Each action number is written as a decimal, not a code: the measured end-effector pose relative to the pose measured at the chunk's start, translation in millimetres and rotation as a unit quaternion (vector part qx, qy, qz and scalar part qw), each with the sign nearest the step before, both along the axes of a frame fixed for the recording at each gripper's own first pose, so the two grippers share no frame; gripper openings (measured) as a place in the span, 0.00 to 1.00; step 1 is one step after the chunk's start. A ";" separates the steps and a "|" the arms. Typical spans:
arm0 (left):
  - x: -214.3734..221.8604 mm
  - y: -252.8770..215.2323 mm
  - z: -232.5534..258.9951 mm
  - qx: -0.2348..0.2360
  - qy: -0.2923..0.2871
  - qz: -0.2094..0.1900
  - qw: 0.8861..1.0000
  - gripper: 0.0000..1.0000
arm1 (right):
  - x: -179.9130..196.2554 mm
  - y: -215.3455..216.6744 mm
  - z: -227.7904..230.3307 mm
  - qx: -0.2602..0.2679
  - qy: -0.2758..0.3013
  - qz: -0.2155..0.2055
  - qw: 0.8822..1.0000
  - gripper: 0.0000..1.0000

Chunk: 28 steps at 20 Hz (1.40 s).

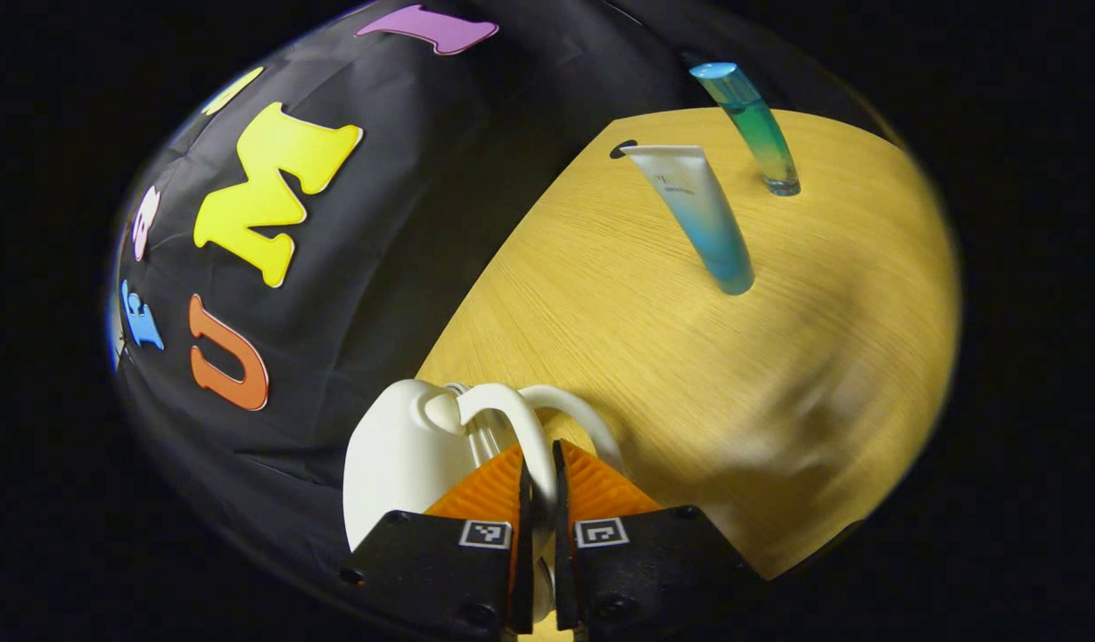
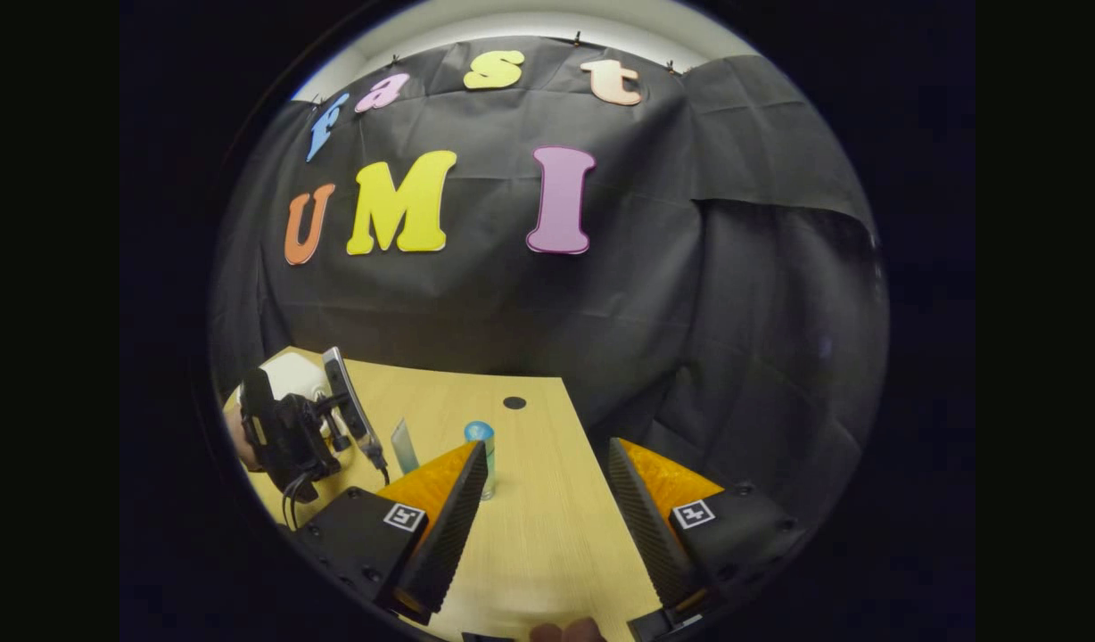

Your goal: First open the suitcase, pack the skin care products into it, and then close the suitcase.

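Gripping the thin white plastic handle loop (image 1: 522,430) of a small white hard-shell suitcase (image 1: 396,459), the left gripper (image 1: 539,464) has its orange ribbed fingers (image 1: 485,486) drawn almost together, with the loop pinched between them; the case sits at the near-left edge of the light wooden bench (image 1: 690,374), hard against the black cloth wall. The step in hand is judged to be opening the suitcase, since neither product is packed yet. Doing this well calls for a firm, centred hold on the loop, because the loop is narrow and smooth and could slip out sideways; the lift should follow the lid's hinge arc and not drag the whole case over the bench edge. Where the hinge lies cannot be told. Farther along the bench, the white-to-blue squeeze tube (image 1: 703,223) stands on its cap, and beyond it, near the far edge, the clear teal-tinted bottle with a blue cap (image 1: 757,134) stands upright, the two apart. Both stand well apart from the case. In the right gripper view, the right gripper (image 2: 547,508) hovers above the bench with fingers spread wide and nothing between them, free to steady the case body.
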<state>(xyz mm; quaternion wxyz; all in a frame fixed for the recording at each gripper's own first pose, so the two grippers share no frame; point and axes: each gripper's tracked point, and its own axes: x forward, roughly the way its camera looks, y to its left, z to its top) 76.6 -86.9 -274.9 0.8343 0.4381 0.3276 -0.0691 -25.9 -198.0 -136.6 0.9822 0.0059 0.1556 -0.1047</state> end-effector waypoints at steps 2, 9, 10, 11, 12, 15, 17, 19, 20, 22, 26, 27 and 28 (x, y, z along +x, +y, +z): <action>1.9 2.3 15.5 -0.029 -0.009 0.018 0.999 0.08 | 0.9 3.1 5.5 -0.003 -0.005 0.002 1.000 0.82; 4.7 27.1 123.2 -0.156 -0.097 0.049 0.982 0.04 | 7.0 32.4 29.4 -0.016 -0.017 0.016 1.000 0.82; 6.0 40.2 139.4 -0.174 -0.110 0.061 0.977 0.05 | 8.8 41.3 34.2 -0.018 -0.019 0.022 0.999 0.82; 12.2 59.2 155.7 -0.194 -0.120 0.075 0.971 0.04 | 10.6 49.0 38.5 -0.020 -0.022 0.029 0.999 0.82; 15.9 79.0 173.4 -0.211 -0.135 0.087 0.964 0.05 | 13.0 56.8 44.5 -0.022 -0.027 0.033 0.999 0.81; 20.0 143.7 210.0 -0.265 -0.164 0.117 0.943 0.04 | 17.2 81.0 56.0 -0.026 -0.034 0.050 0.998 0.82; 21.5 185.6 223.1 -0.296 -0.183 0.129 0.929 0.05 | 17.7 94.1 61.5 -0.034 -0.036 0.059 0.997 0.81; 19.0 229.8 231.6 -0.312 -0.194 0.131 0.921 0.05 | 17.9 106.8 67.7 -0.041 -0.037 0.065 0.996 0.81; 18.2 250.7 232.1 -0.324 -0.198 0.128 0.916 0.04 | 17.6 114.7 69.6 -0.045 -0.035 0.069 0.996 0.81; 21.3 293.7 228.7 -0.343 -0.207 0.130 0.907 0.04 | 17.8 128.0 76.9 -0.056 -0.036 0.075 0.995 0.81; 19.1 388.7 184.6 -0.361 -0.211 0.188 0.889 0.05 | 22.6 152.1 81.5 -0.071 -0.029 0.077 0.994 0.81; 18.5 407.5 168.9 -0.361 -0.207 0.201 0.887 0.05 | 23.7 157.0 83.4 -0.079 -0.028 0.076 0.994 0.81; 18.8 426.4 149.5 -0.365 -0.200 0.212 0.884 0.05 | 24.7 161.8 84.3 -0.084 -0.025 0.075 0.993 0.81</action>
